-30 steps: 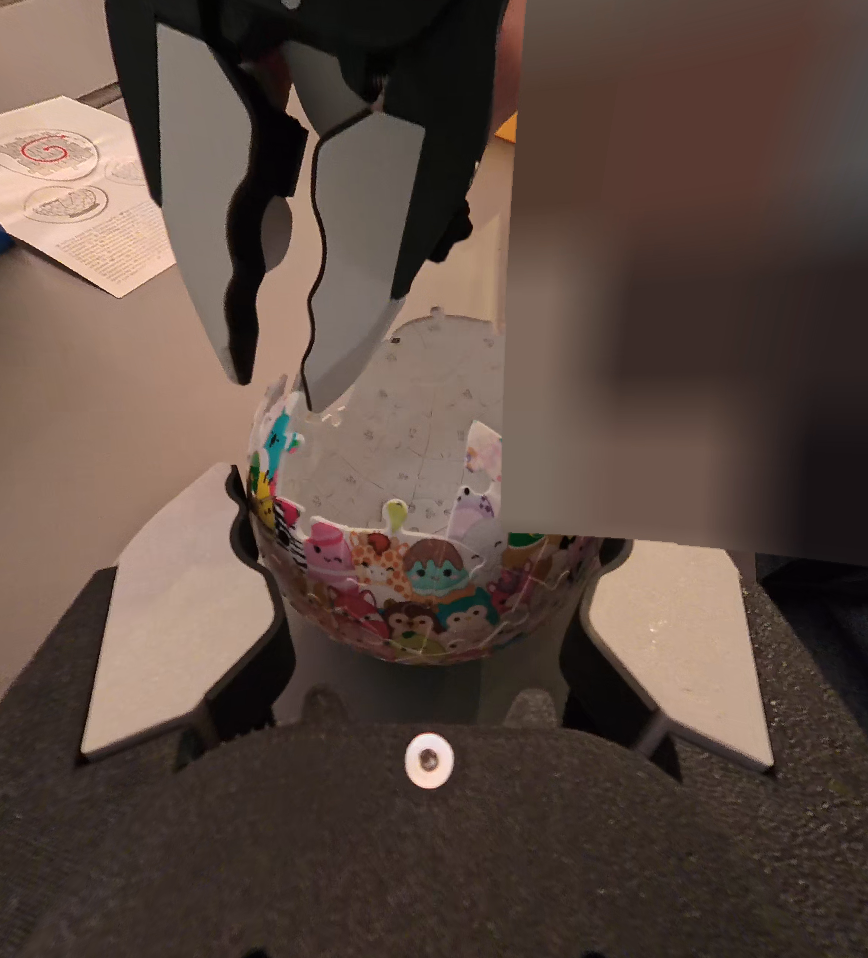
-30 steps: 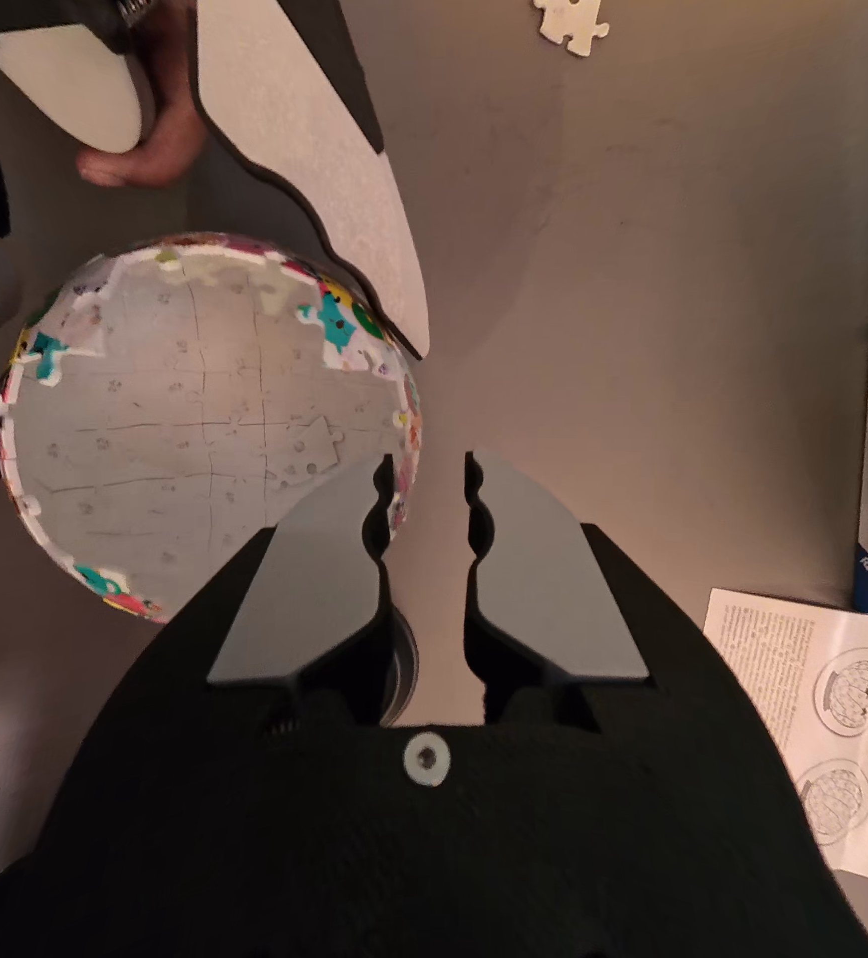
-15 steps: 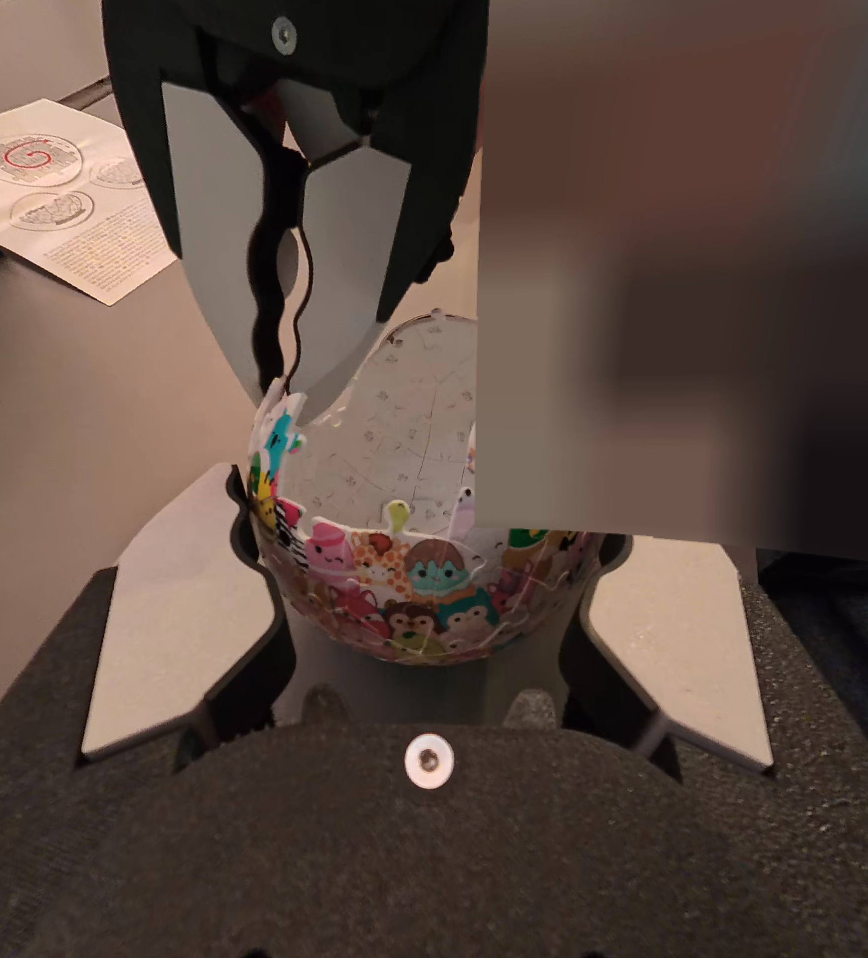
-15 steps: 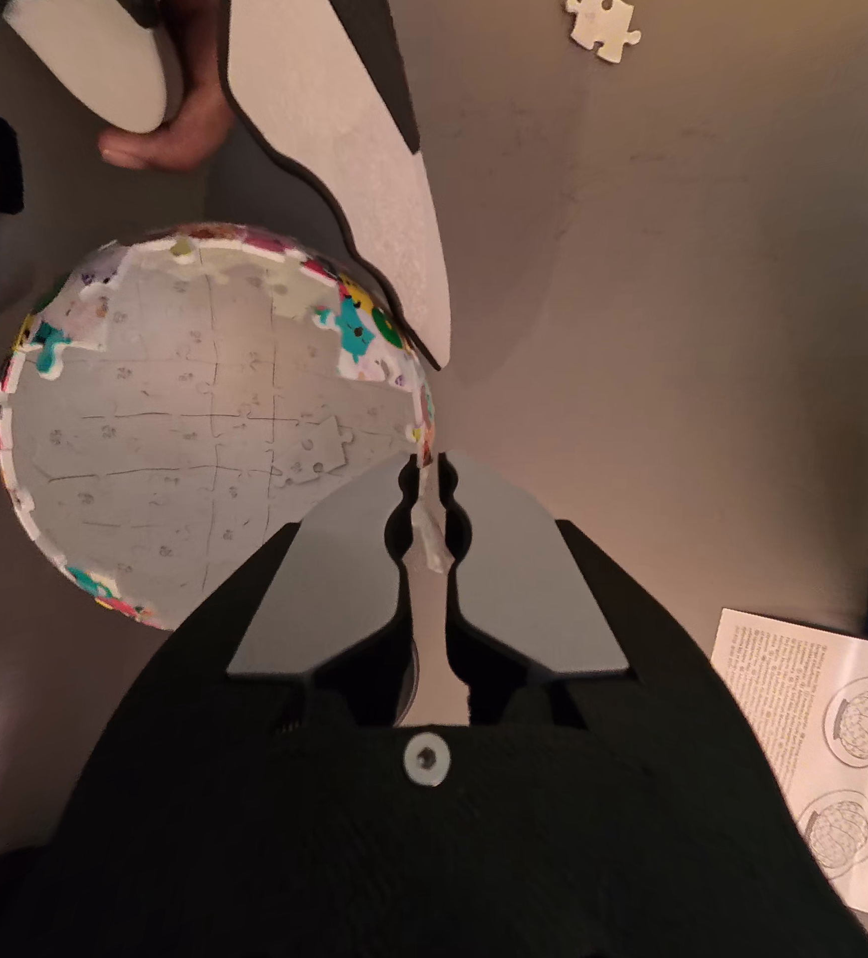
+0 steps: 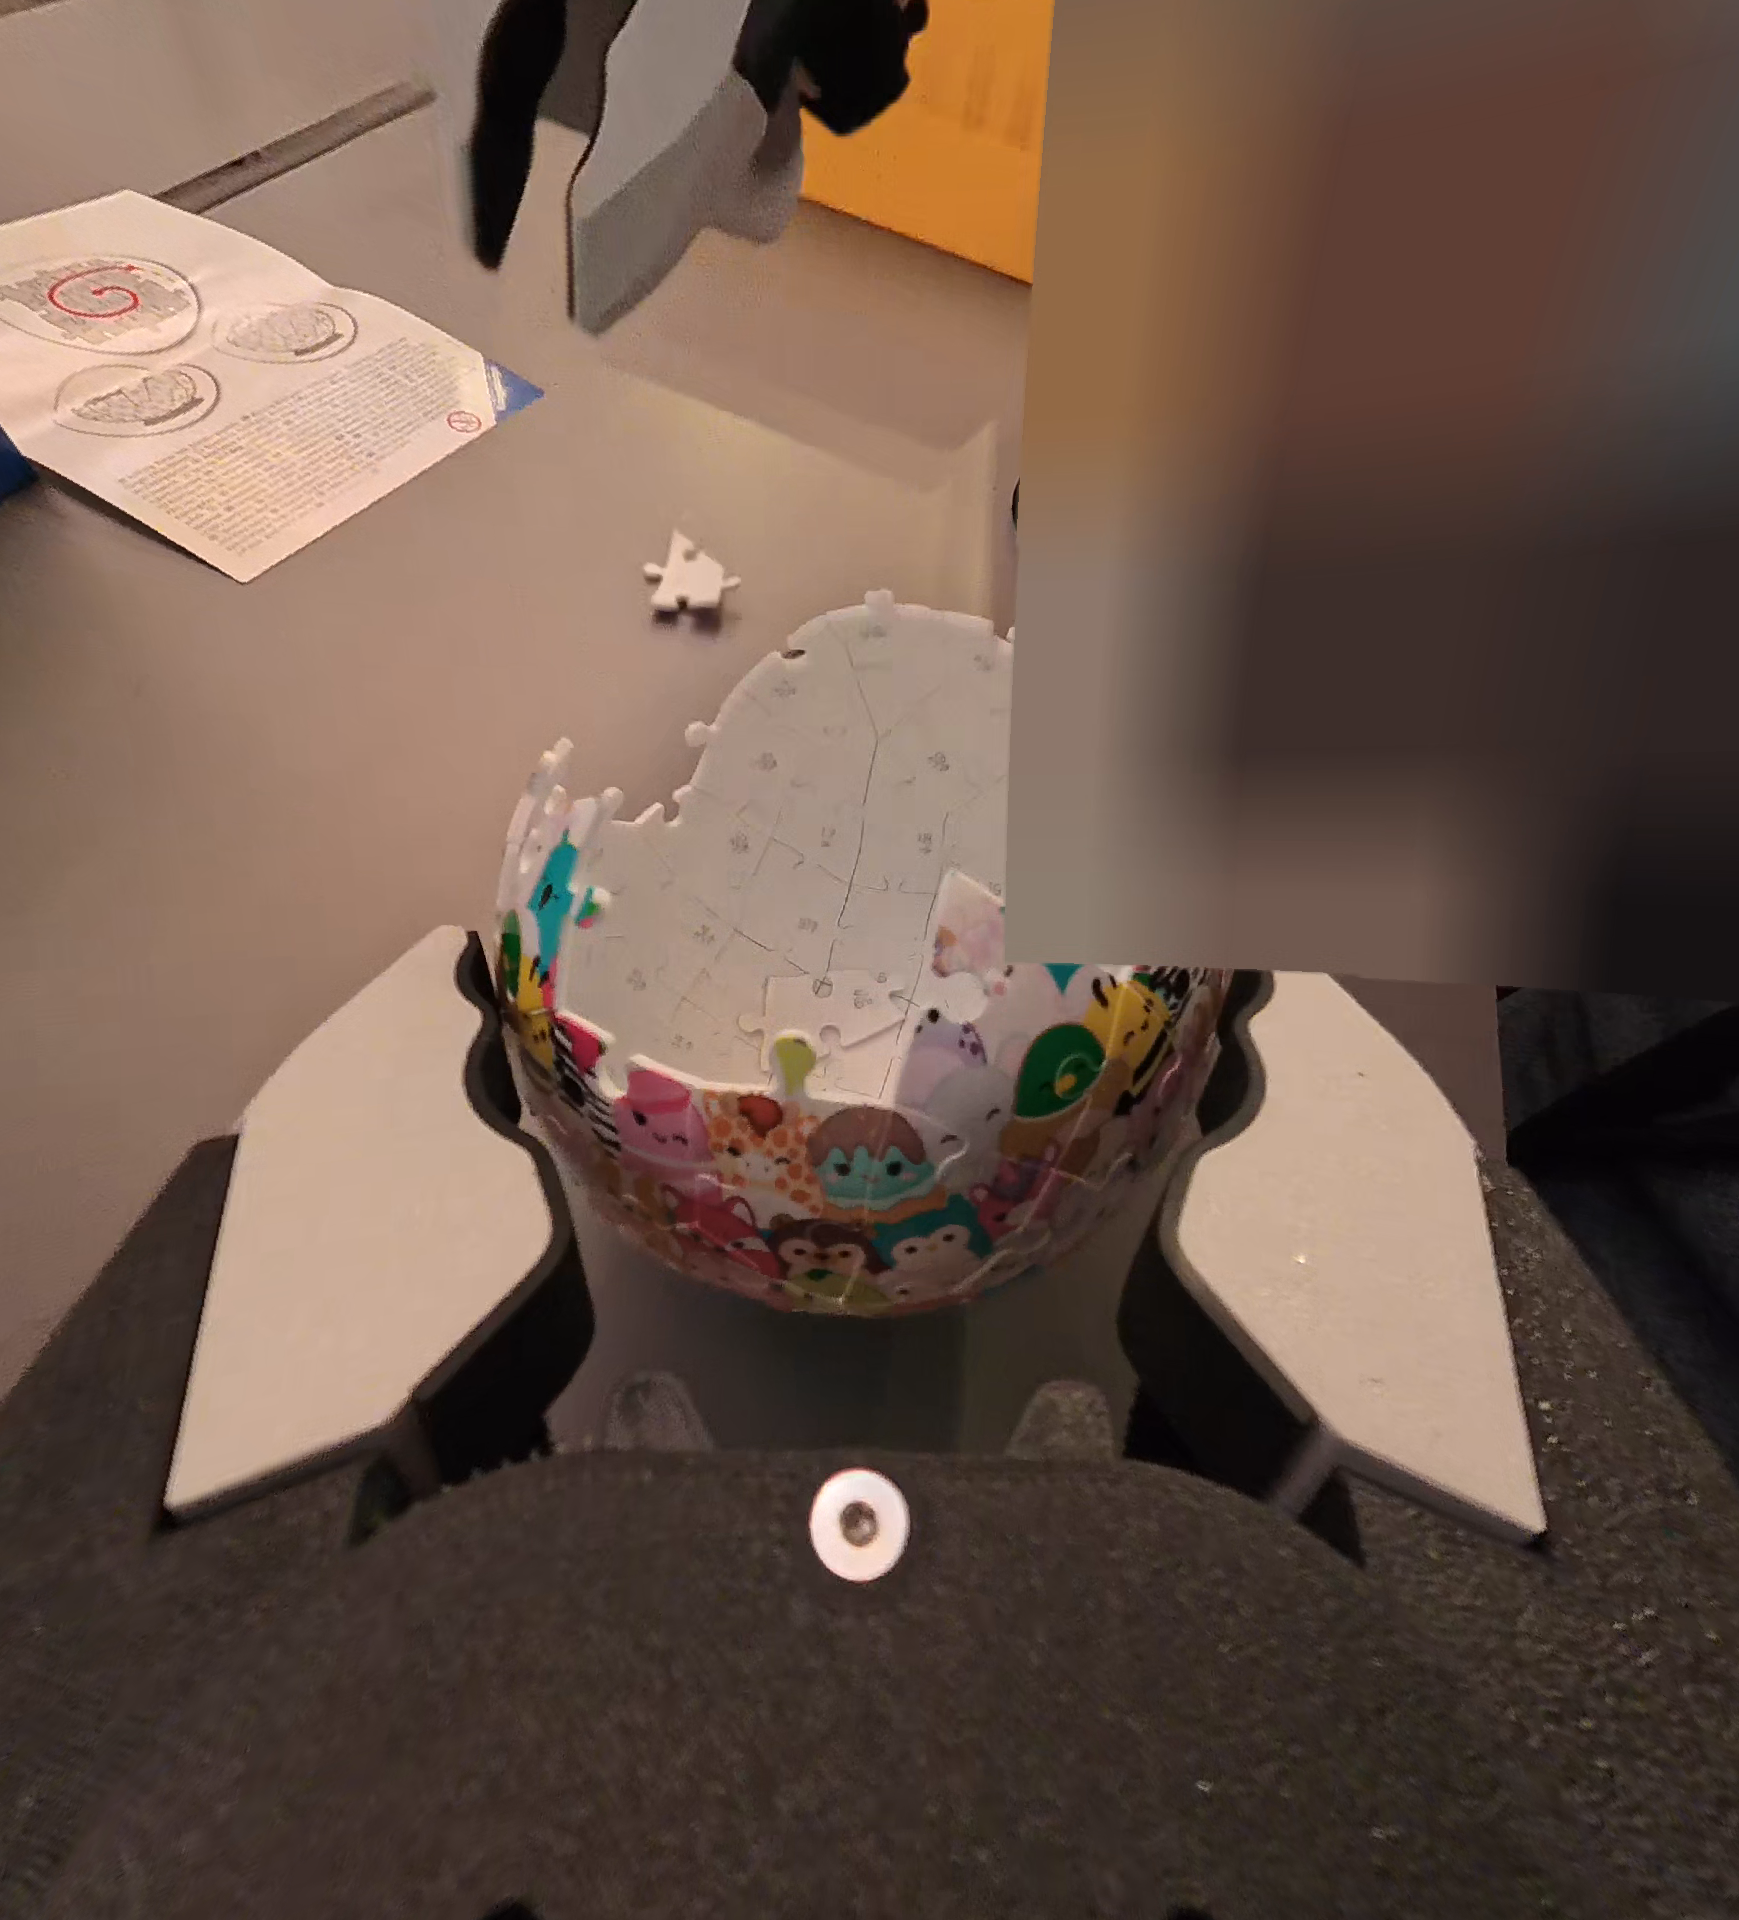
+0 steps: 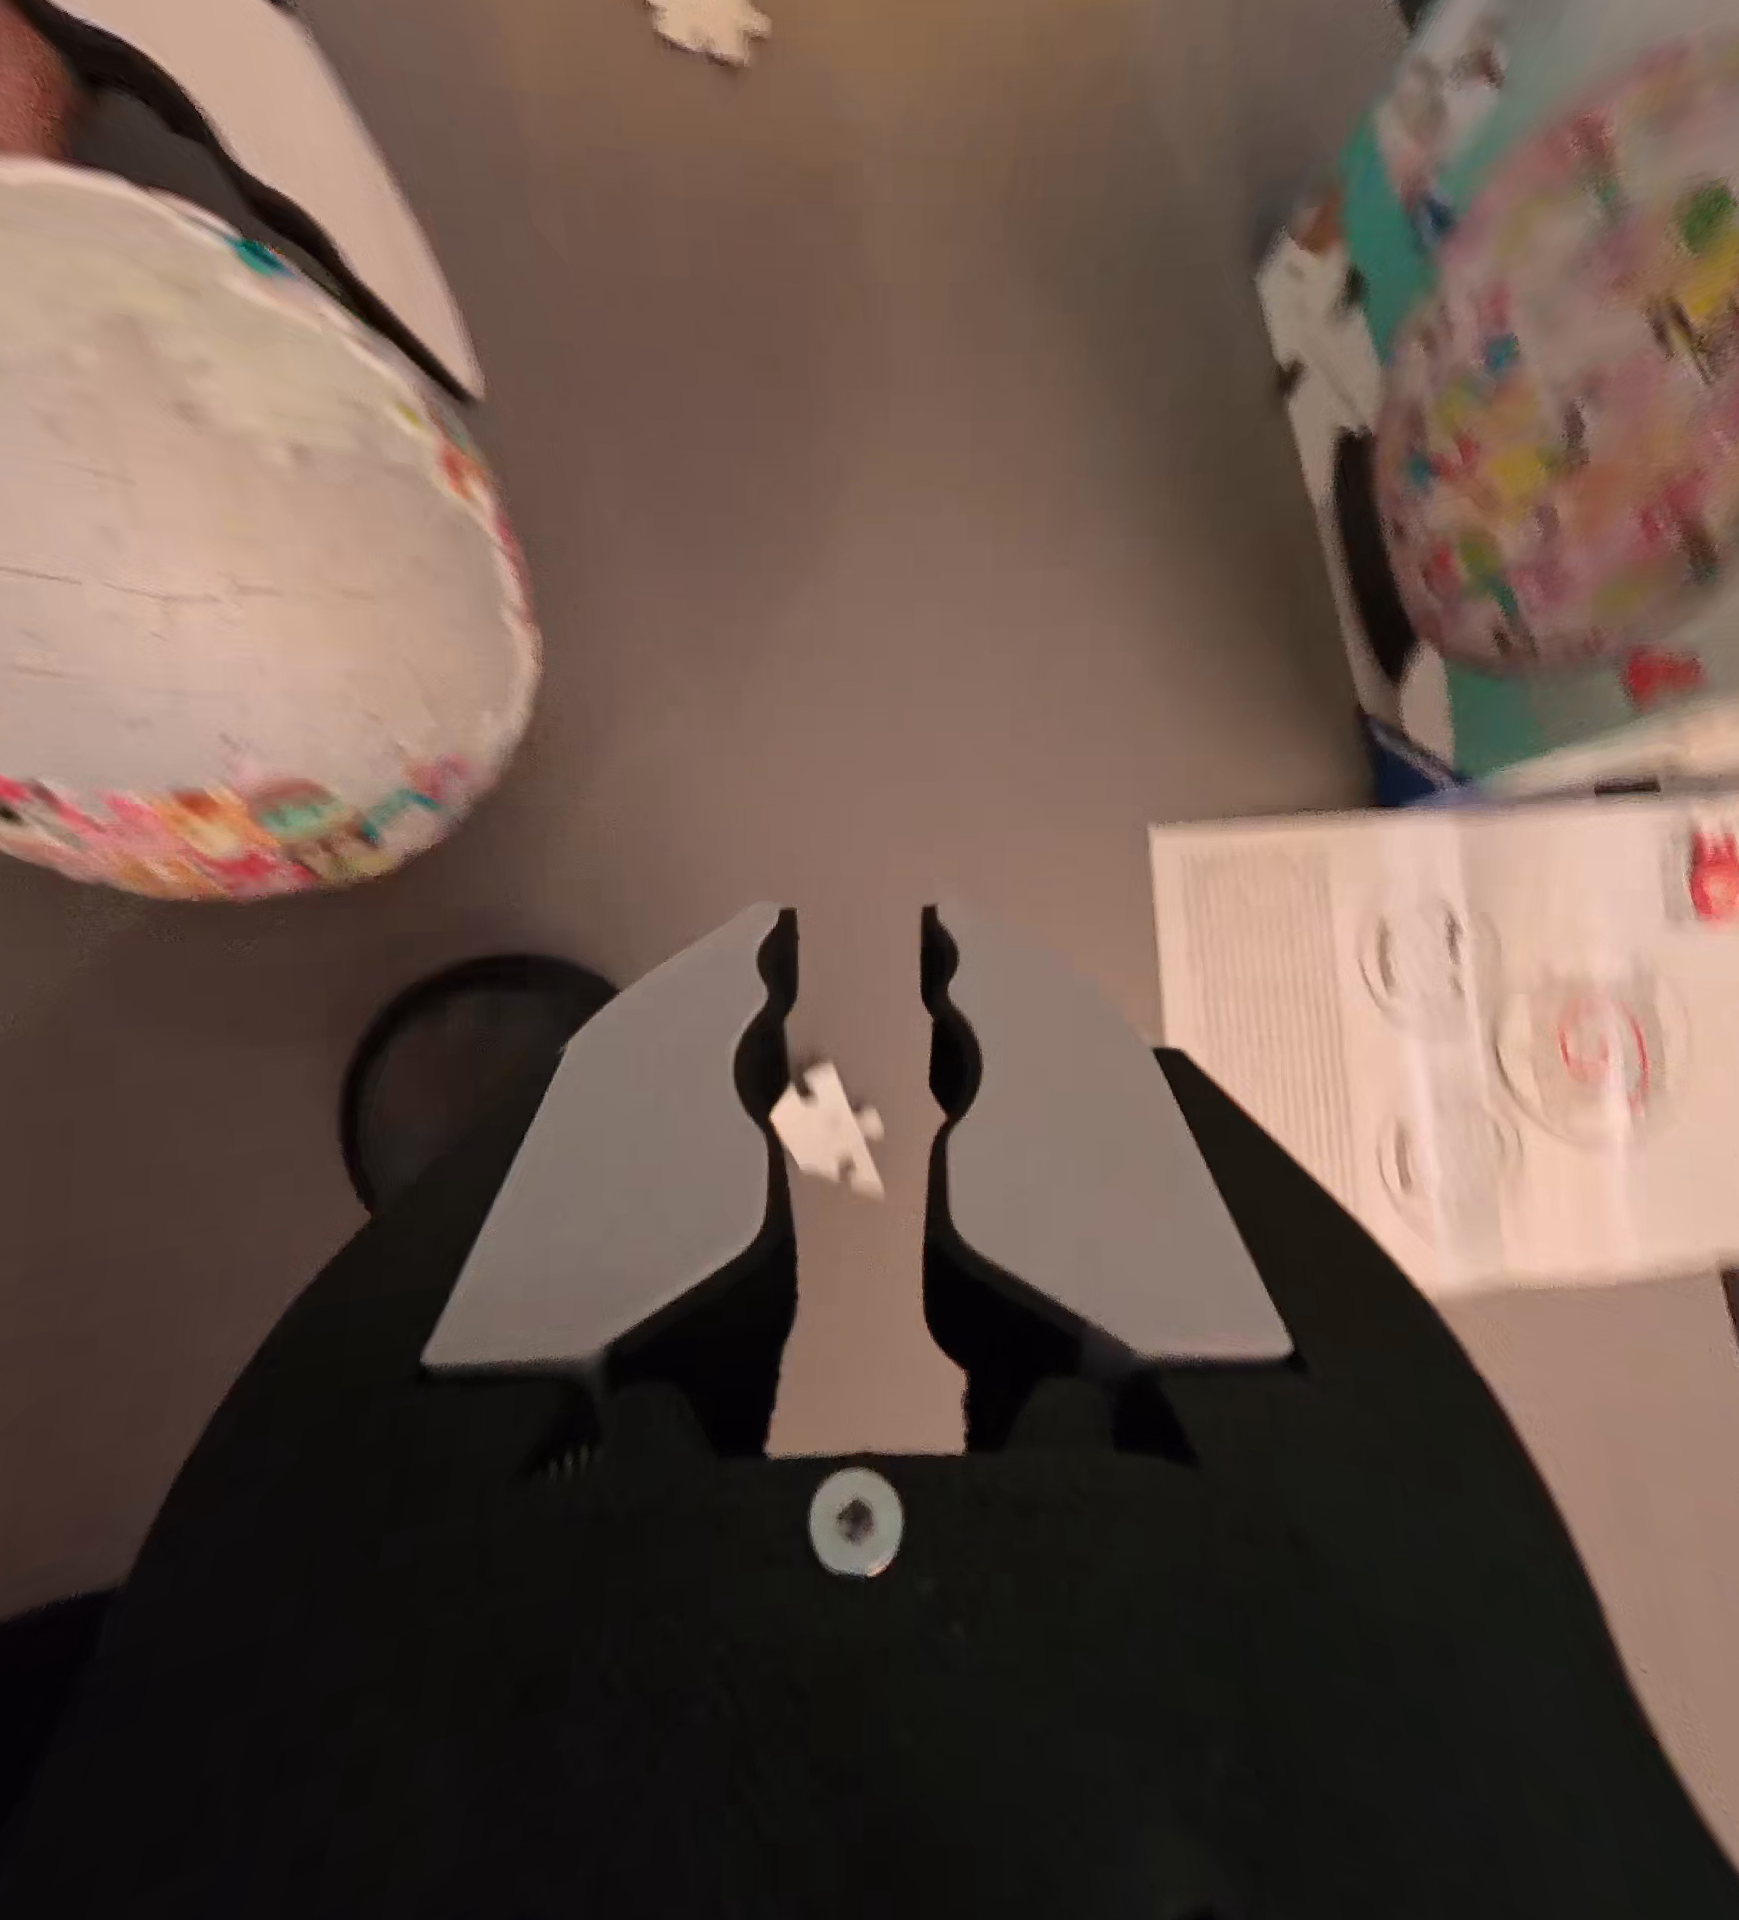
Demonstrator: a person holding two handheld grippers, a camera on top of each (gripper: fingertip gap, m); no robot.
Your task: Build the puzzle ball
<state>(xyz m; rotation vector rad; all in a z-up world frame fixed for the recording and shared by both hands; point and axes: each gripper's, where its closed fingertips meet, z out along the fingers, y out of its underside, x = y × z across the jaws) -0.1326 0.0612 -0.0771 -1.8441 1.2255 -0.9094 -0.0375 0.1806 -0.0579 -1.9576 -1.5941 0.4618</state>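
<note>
- The grey table (image 5: 221, 831) carries everything; places below are told from the half-built puzzle ball (image 5: 844, 1039), which sits on it as an open bowl, white inner faces showing, cartoon print outside.
- The left gripper (image 5: 860, 1091) has its fingers spread round the ball, pads against both flanks, likely steadying the shell so pieces can be pressed in.
- The puzzle box (image 6: 1571, 364) and instruction sheet (image 5: 221, 384) lie well apart from the ball.
- The right gripper (image 6: 857, 925) hangs away from the ball, jaws slightly parted, nothing pinched.
- A loose white puzzle piece (image 5: 688, 577) lies just beyond the ball's rim, probably next.
</note>
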